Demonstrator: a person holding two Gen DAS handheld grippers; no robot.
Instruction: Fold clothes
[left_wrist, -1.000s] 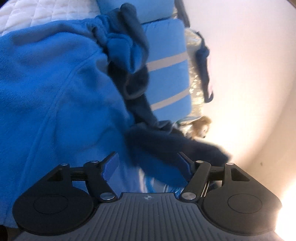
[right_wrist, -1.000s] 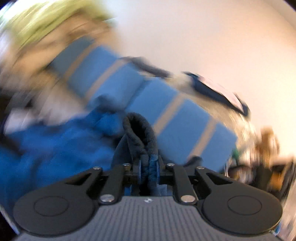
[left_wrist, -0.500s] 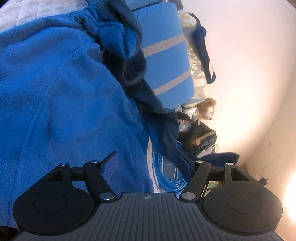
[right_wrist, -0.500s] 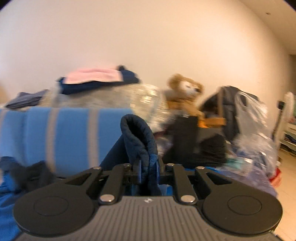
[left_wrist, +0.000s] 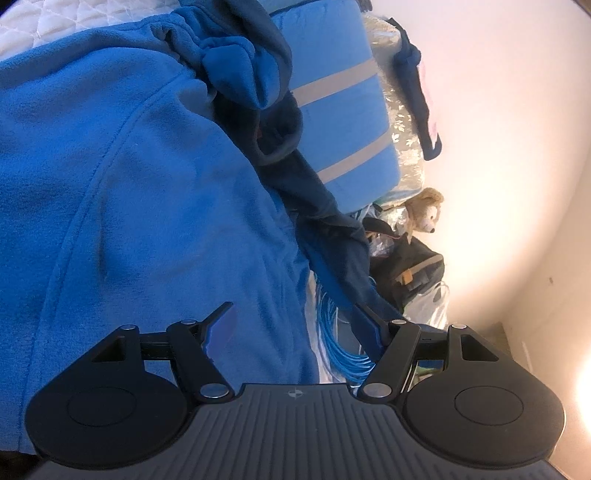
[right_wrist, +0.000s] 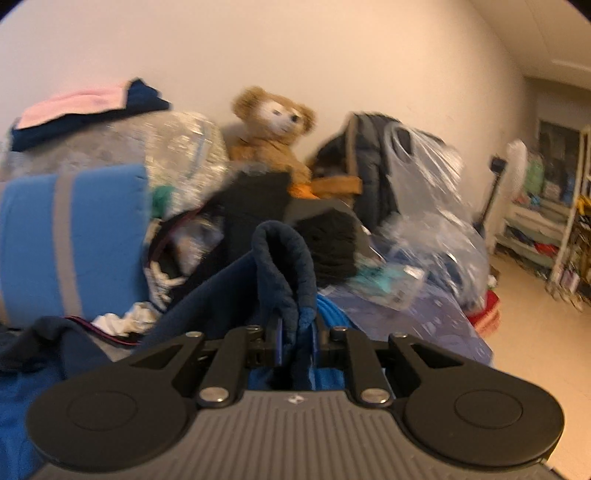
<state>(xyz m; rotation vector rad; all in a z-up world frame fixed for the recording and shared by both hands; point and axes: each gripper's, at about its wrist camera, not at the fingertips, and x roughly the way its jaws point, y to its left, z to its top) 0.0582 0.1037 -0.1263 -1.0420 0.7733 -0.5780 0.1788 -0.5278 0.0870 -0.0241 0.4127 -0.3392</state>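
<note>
Filling most of the left wrist view, the blue fleece garment (left_wrist: 122, 192) lies spread over a bed whose white quilted cover (left_wrist: 55, 22) shows only at its far left corner. A darker navy lining or edge of that garment (left_wrist: 317, 206) runs along its right side toward the edge of the bed and on toward the right gripper. Beyond it stands a blue cushion with grey stripes (left_wrist: 343, 110), leaning against a silvery patterned bundle (left_wrist: 402, 122) (folded navy and pink cloth (right_wrist: 85, 110) rests on top of that bundle in the right wrist view). A dark backpack (right_wrist: 373, 166) and a clear plastic bag (right_wrist: 424, 177) sit further right along the wall, just beside a tan teddy bear (right_wrist: 273, 136). A coil of blue cable (left_wrist: 340, 343) lies below the garment's hanging edge.

The left gripper (left_wrist: 295, 325) hovers over the fleece with its fingers (left_wrist: 221, 325) spread wide and nothing pressed between them; the fabric simply lies beneath. The right gripper (right_wrist: 295, 336) has its fingers drawn narrow, pinching a fold of the navy hem (right_wrist: 284, 266), which loops up above the tips and hangs down to the left toward the rest of the garment.
</note>
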